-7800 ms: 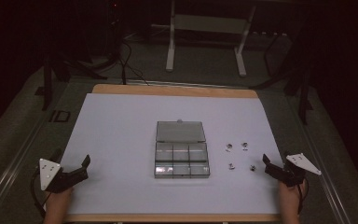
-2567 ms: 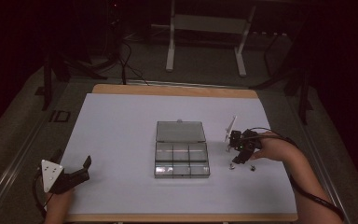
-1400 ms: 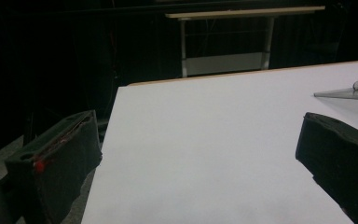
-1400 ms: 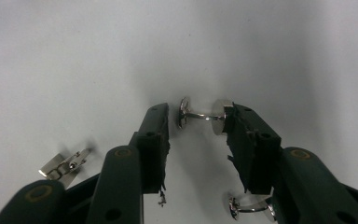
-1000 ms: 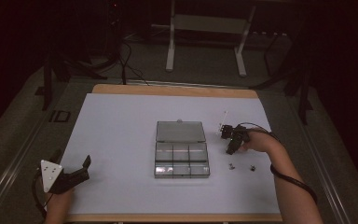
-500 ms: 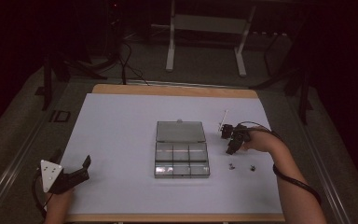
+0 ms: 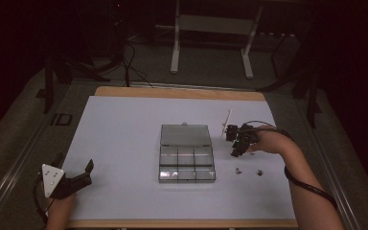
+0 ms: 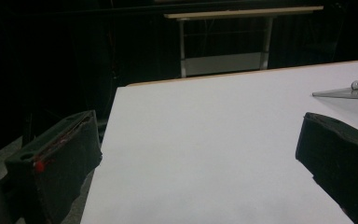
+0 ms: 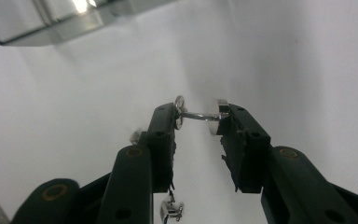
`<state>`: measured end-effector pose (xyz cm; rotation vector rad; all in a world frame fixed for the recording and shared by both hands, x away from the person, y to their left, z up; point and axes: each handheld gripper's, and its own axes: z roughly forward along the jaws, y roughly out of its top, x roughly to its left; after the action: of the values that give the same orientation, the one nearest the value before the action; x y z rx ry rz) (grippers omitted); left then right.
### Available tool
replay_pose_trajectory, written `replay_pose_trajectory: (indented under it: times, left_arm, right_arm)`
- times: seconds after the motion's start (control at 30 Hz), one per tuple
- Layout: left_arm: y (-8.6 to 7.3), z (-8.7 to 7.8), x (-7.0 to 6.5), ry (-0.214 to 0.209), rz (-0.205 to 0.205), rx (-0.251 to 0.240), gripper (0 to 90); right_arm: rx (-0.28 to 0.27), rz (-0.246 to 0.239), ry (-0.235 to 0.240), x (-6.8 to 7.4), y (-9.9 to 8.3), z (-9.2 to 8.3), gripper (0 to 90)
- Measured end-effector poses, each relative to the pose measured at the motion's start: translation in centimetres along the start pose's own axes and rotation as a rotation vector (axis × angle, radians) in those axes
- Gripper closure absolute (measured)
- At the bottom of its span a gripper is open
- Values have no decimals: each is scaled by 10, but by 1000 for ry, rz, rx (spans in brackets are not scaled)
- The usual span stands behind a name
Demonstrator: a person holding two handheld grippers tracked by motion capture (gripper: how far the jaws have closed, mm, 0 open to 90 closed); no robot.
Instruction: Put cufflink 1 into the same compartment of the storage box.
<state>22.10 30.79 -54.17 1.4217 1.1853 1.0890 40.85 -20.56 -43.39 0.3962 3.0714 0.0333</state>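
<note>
Silver and small, a metal stud (image 9: 200,115) is pinched end to end between the jaws of the right gripper (image 7: 235,143), just right of the clear compartment box (image 7: 186,153) on the white table (image 7: 124,134). Left gripper (image 7: 74,178) rests wide apart near the front-left corner.
</note>
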Motion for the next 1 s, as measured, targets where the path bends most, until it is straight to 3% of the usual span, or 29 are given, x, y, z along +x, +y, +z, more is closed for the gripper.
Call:
replay_pose_trajectory:
  times: [0.47,1.0]
  left_arm:
    - [0,0,0,-1,1,0,10]
    - [0,0,0,-4,-1,1,10]
  right_arm:
    - [-28,-129,-8,26,30,-26,647]
    - [-55,-236,-8,44,66,-32,647]
